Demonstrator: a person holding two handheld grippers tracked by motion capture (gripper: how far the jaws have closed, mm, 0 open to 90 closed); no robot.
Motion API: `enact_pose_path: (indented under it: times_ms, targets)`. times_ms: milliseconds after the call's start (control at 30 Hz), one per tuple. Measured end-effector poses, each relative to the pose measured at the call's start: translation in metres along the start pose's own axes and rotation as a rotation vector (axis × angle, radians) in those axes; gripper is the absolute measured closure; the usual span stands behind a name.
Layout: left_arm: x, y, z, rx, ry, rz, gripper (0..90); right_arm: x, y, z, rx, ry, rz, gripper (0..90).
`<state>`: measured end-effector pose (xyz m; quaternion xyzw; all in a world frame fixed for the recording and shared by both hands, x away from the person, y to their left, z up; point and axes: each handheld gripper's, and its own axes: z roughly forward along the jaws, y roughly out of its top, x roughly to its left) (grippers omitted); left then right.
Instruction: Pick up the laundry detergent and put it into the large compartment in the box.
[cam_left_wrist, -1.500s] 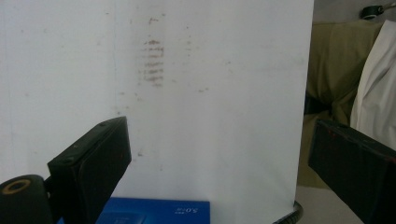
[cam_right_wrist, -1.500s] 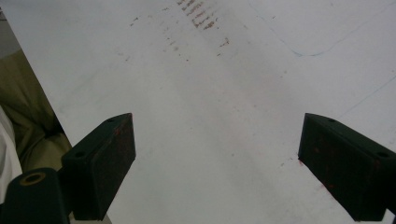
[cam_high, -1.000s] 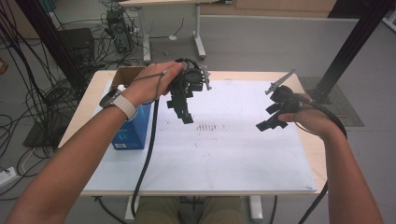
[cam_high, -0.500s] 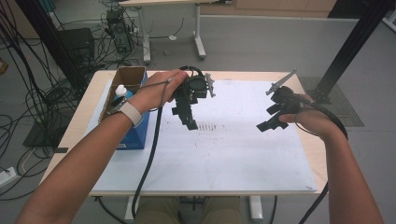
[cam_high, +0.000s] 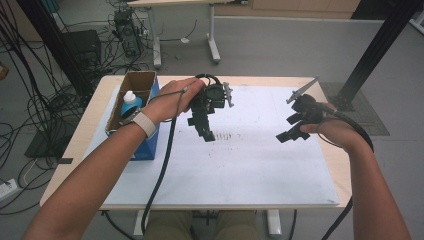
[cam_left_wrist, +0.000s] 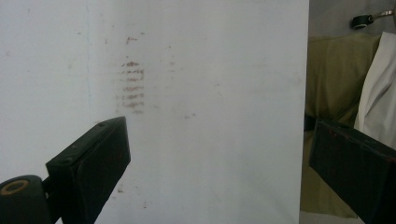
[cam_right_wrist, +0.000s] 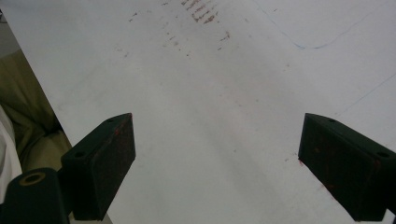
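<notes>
Across the middle of the high view, one white sheet (cam_high: 220, 160) over most of the light wooden table (cam_high: 95, 125), marked near its centre with a small patch of short reddish-brown streaks (cam_high: 227, 135) and a few faint thin lines. Above that patch, just left of frame centre, left gripper (cam_high: 204, 131) held in the left hand (cam_high: 172, 100), tilted down toward the sheet, clear of the surface, black cable hanging toward the bottom edge. At right of frame, right gripper (cam_high: 290, 130) held in the right hand (cam_high: 335, 131), also above the sheet, well apart from the other. Two grippers, two hands, two bare forearms rising from the bottom edge, a pale band on the left wrist. At upper left of the table, one open cardboard box (cam_high: 135, 92) with blue sides, one white-capped blue bottle (cam_high: 131, 102) inside. Seen from the left gripper view: jaws spread wide, nothing between them, streaks (cam_left_wrist: 131, 86) at upper left, sheet edge and olive cloth at right. Seen from the right gripper view: jaws likewise spread wide and empty, red flecks on the black pads, streaks (cam_right_wrist: 201, 11) at the top of the frame.
</notes>
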<state>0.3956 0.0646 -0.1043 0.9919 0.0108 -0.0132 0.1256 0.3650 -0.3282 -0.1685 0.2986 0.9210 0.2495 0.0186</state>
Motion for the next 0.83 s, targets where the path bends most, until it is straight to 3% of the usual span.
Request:
enact_pose_path:
  times_ms: [833]
  targets:
    - [-0.0029, -0.0051, 0.0016, -0.013, 0.005, -0.014, 5.9, 0.0026, -0.0040, -0.0015, -0.007, -0.002, 0.002, 11.0]
